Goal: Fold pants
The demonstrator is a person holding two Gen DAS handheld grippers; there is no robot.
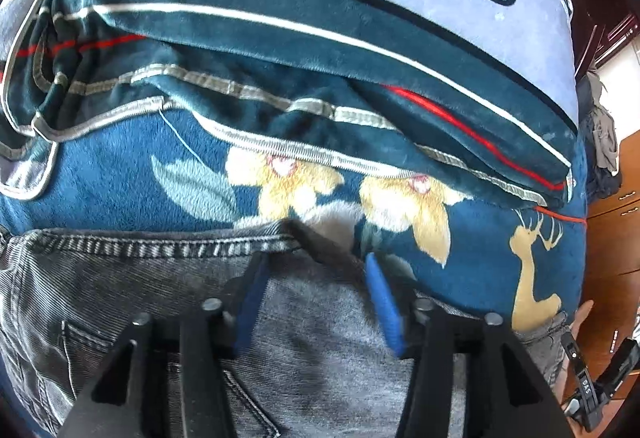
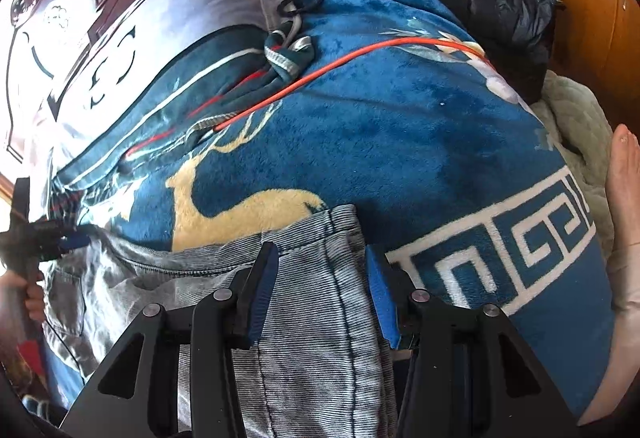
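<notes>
Grey corduroy jeans lie flat on a blue fleece blanket with a gold deer print. The left gripper hovers, jaws apart, over the waistband edge; the right gripper, jaws likewise spread, hovers over a leg hem near the blanket's key-pattern border.

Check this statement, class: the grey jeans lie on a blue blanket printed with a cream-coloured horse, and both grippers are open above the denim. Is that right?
One detail is wrong: the cream-coloured animal printed on the blue blanket is a deer with antlers, not a horse, as the right wrist view shows. The rest holds: the grey jeans lie on that blanket, and the left gripper and right gripper are both open above the denim.
</notes>
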